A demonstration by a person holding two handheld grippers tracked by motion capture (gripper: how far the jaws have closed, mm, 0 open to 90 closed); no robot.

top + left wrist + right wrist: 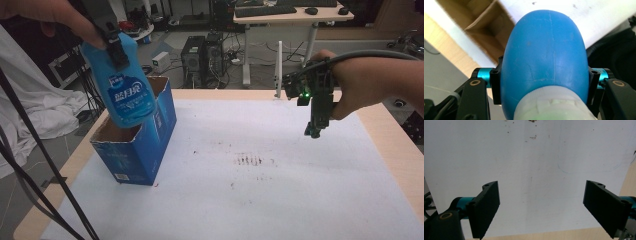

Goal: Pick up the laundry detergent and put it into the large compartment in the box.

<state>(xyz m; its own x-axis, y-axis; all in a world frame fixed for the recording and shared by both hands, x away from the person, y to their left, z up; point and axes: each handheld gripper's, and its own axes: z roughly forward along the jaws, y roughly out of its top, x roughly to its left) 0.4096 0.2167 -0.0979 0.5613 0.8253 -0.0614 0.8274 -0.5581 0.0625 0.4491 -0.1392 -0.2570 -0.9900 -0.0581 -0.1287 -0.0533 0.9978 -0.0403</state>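
Above the open box (135, 150) at the bench's left edge, my left gripper (116, 47) clamps the blue bottle (125, 85); my right gripper (316, 117) hangs released.

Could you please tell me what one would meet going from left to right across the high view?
Blue bottle held in the left gripper → open blue box → stain marks on the white sheet → right gripper.

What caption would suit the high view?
Left gripper holds a blue bottle above an open blue box; right gripper hovers open.
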